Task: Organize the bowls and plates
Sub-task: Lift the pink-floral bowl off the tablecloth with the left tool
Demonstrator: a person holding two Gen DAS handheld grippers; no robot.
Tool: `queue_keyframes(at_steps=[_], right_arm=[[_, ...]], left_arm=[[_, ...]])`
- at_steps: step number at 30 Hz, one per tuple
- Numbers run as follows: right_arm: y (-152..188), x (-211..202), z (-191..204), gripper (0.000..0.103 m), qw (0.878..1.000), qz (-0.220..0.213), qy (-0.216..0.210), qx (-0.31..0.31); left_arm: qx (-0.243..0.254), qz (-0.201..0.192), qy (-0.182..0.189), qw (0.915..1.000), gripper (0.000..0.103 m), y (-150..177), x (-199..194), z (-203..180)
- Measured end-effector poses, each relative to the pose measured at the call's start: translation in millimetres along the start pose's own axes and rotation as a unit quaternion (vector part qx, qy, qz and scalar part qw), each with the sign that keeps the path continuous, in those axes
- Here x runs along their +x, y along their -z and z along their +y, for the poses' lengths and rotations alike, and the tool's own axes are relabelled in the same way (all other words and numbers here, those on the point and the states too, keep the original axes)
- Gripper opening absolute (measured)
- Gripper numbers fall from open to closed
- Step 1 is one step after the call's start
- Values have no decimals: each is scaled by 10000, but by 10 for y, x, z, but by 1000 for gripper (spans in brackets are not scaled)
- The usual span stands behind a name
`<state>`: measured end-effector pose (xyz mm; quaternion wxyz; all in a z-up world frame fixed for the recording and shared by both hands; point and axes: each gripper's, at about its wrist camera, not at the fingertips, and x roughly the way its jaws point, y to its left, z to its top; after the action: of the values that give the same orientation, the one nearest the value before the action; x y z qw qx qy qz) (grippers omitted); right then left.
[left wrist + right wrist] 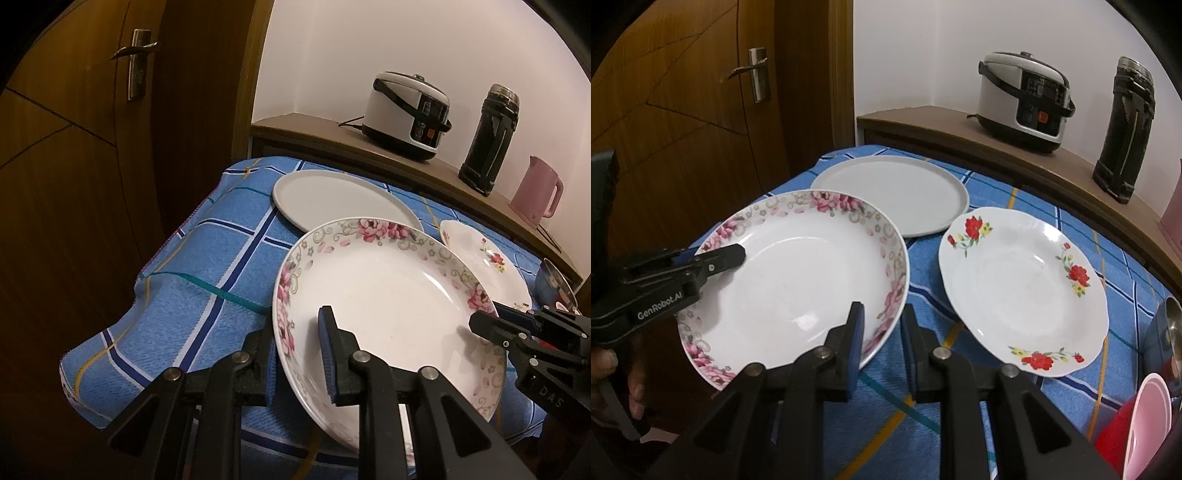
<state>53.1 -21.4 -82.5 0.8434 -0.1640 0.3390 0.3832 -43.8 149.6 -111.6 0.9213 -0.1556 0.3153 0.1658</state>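
Only the right wrist view shows the red-flowered plate (1023, 291) whole, along with a pink bowl (1148, 424) nested in a red one (1112, 435) at the lower right and the person's fingers (613, 373) on the left tool's handle; the left wrist view alone shows the pink kettle (537, 194) on the wooden shelf (295, 127), past the rice cooker (408, 114) and the dark flask (489, 138). The pink-flowered plate (388, 314) is deep, white inside, with rose blooms and grey scrolls round its rim. It is tilted above the blue checked cloth (177, 295), in front of the plain grey plate (332, 199). The left gripper (295, 354) is clamped on its near-left rim, one finger inside, one beneath. The right gripper (882, 332) grips the opposite rim likewise, one pad inside the plate and one outside.
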Motion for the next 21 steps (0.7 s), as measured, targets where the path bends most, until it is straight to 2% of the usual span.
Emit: queue_keyframes(at_steps=[21], right_arm=[[-90, -184, -29, 20, 9993, -376, -19, 16]], left_arm=[[-2, -372, 53, 9993, 22, -195, -157, -33]])
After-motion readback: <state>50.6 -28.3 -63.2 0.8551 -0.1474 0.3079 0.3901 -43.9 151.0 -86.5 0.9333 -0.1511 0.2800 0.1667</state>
